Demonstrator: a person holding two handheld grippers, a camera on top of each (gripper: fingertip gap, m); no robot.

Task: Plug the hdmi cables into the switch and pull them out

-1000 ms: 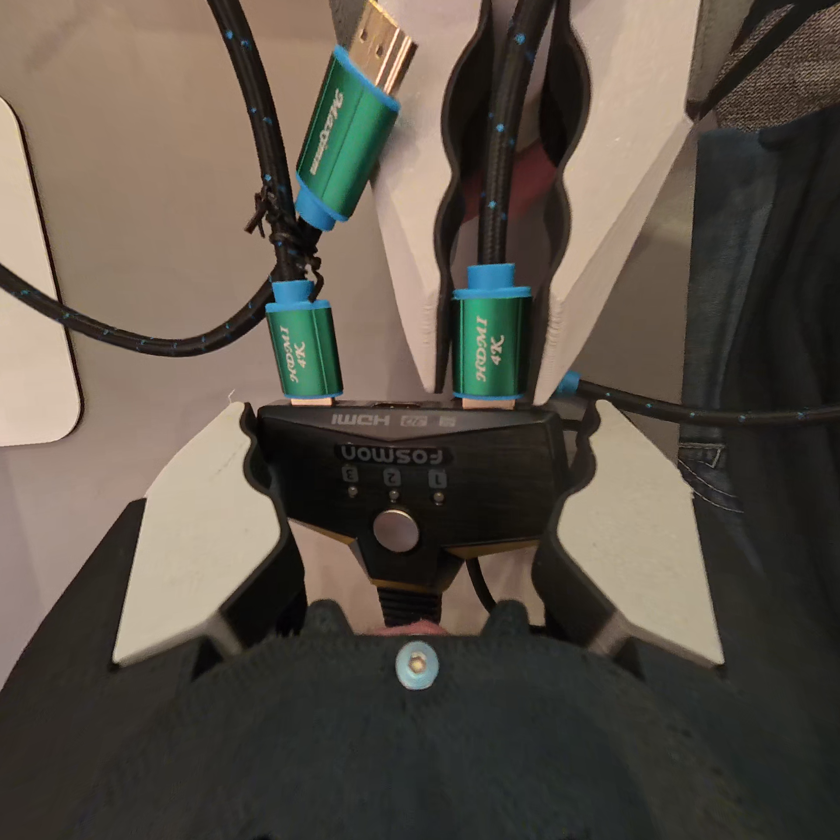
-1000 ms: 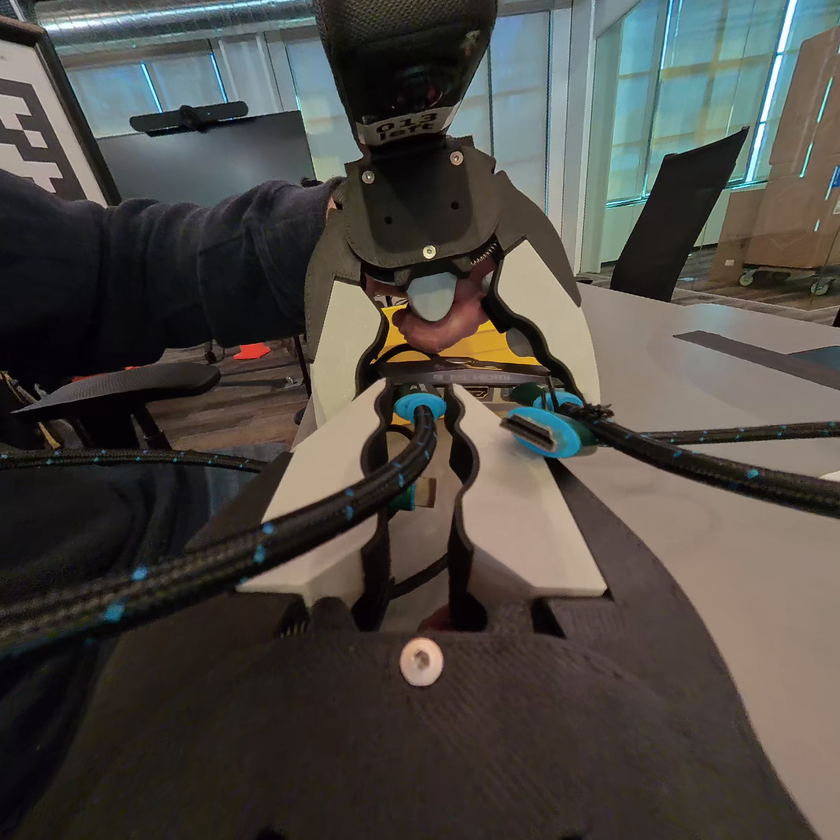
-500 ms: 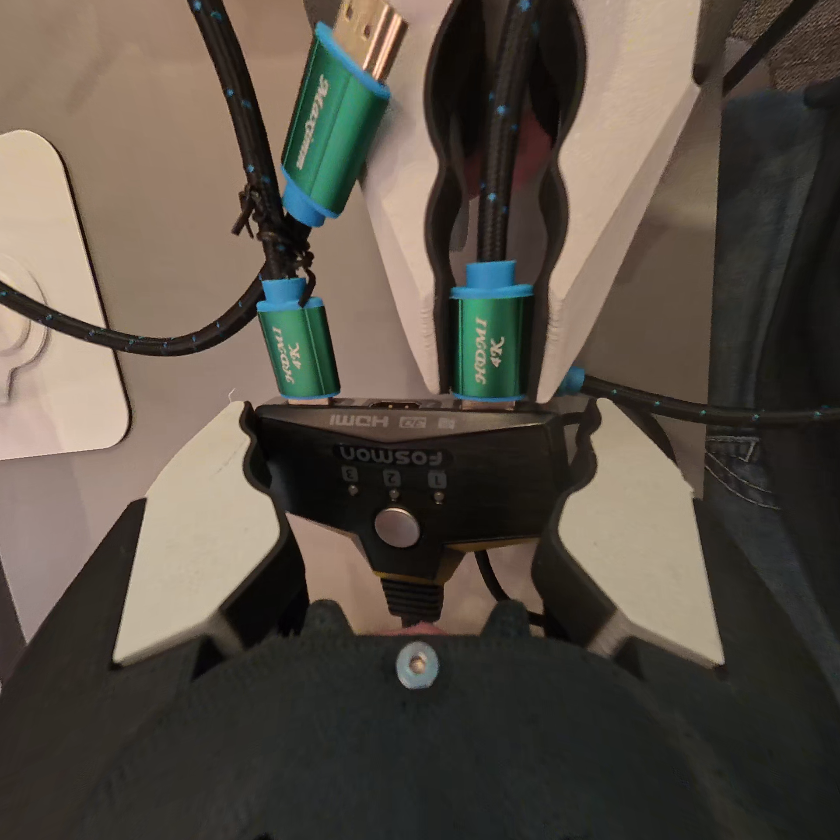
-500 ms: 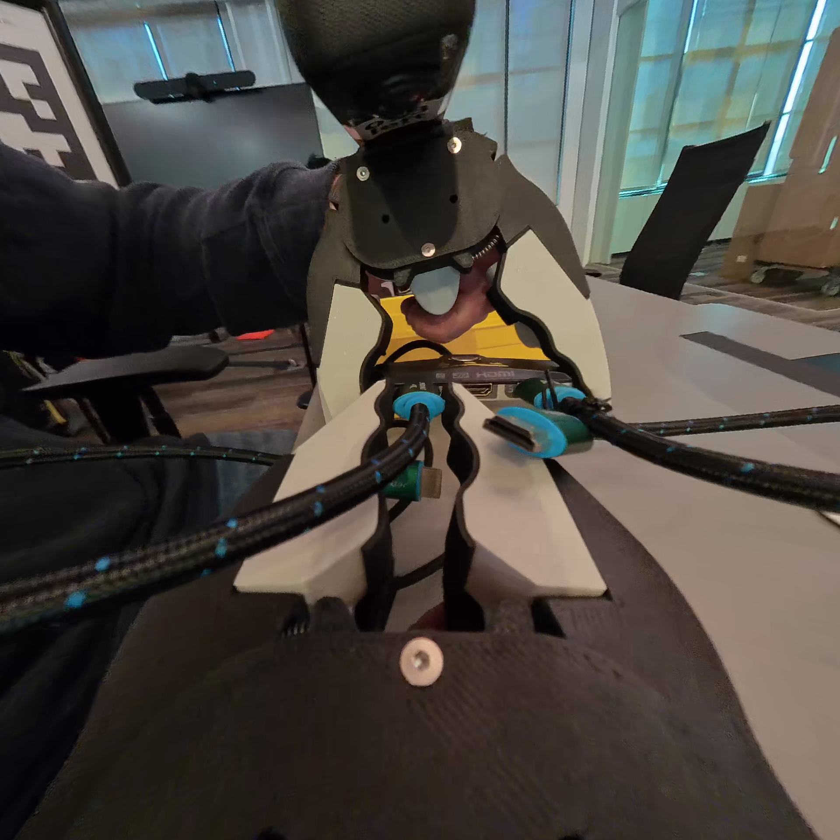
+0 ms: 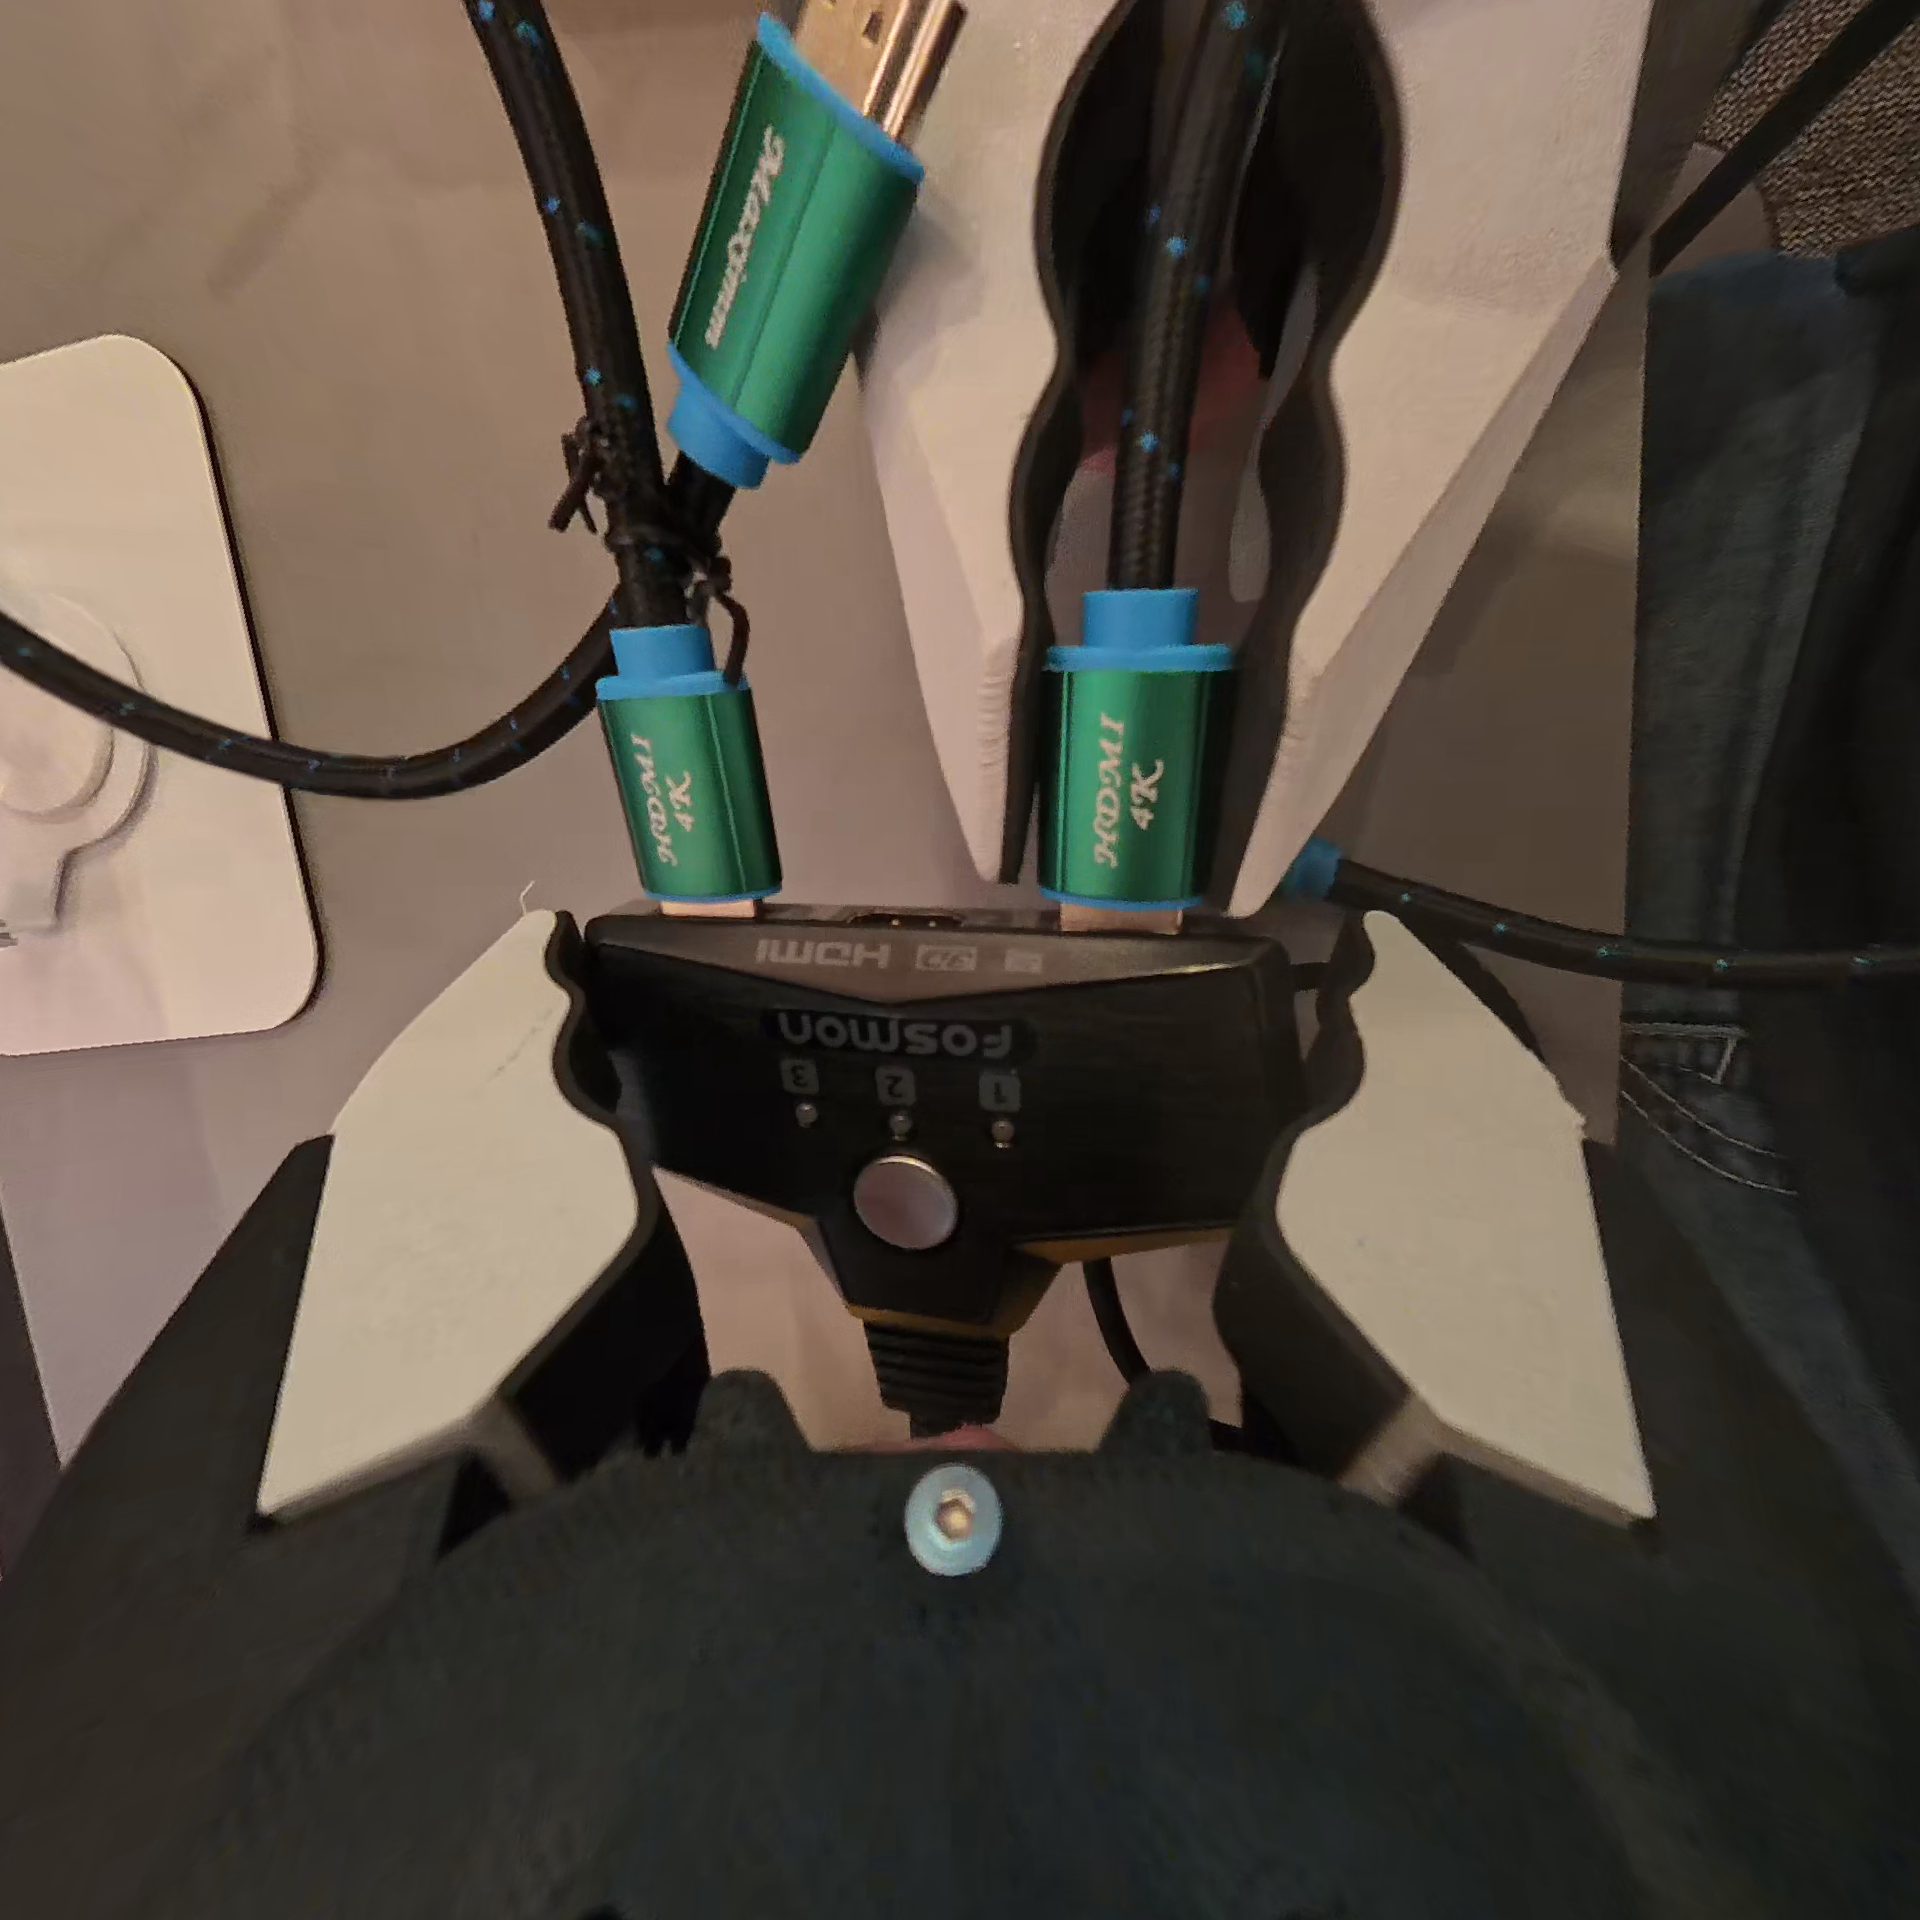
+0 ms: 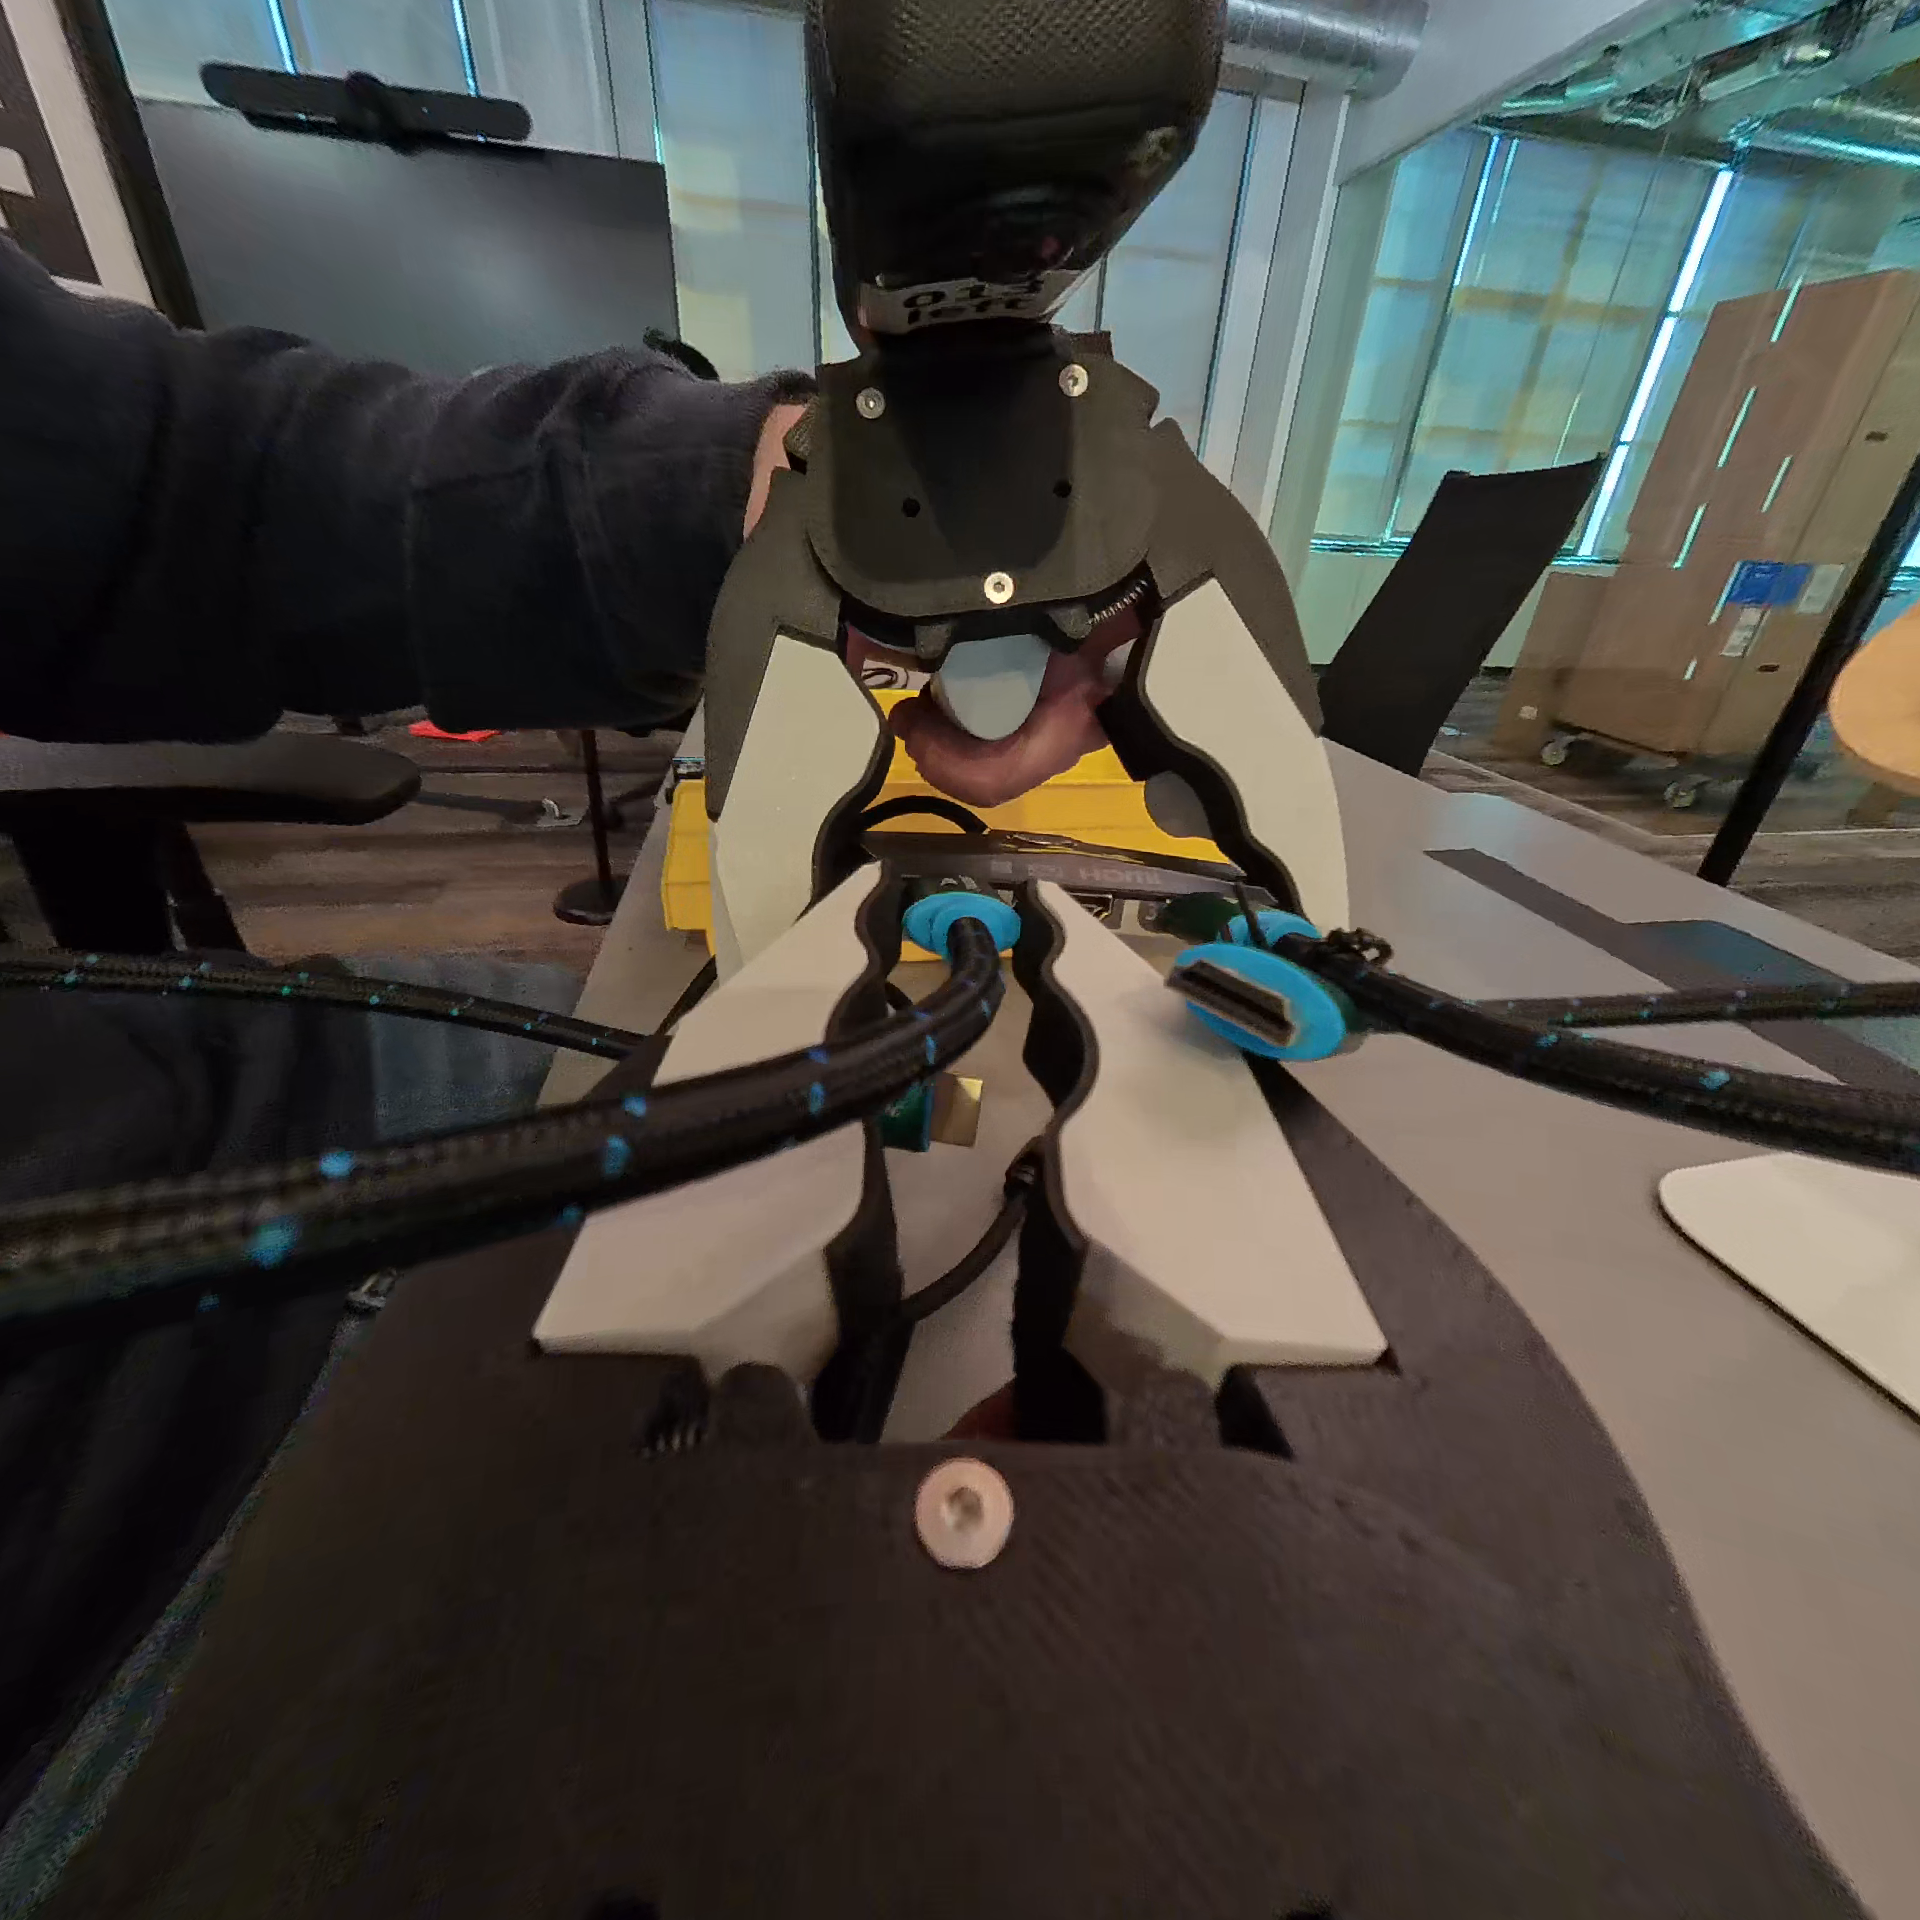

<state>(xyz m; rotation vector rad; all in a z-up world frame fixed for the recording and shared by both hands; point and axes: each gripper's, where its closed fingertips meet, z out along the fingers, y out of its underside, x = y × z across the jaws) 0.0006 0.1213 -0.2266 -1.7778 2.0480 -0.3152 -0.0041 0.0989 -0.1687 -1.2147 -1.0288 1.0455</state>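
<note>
Grey table (image 6: 1558,1226), yellow bin (image 6: 1091,800) behind, black office chair (image 6: 1455,613), cardboard boxes (image 6: 1745,499), dark screen (image 6: 416,260)

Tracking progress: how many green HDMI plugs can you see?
4: left-port plug and right-port plug in the switch, loose plug above, fourth plug half hidden beneath the right gripper. Others may be hidden.

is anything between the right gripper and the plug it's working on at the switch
Nothing visible. The right gripper has its jaws straddling the right-hand plug, which sits in the switch held by the left gripper. The loose plug lies off to the side, clear of it.
</note>
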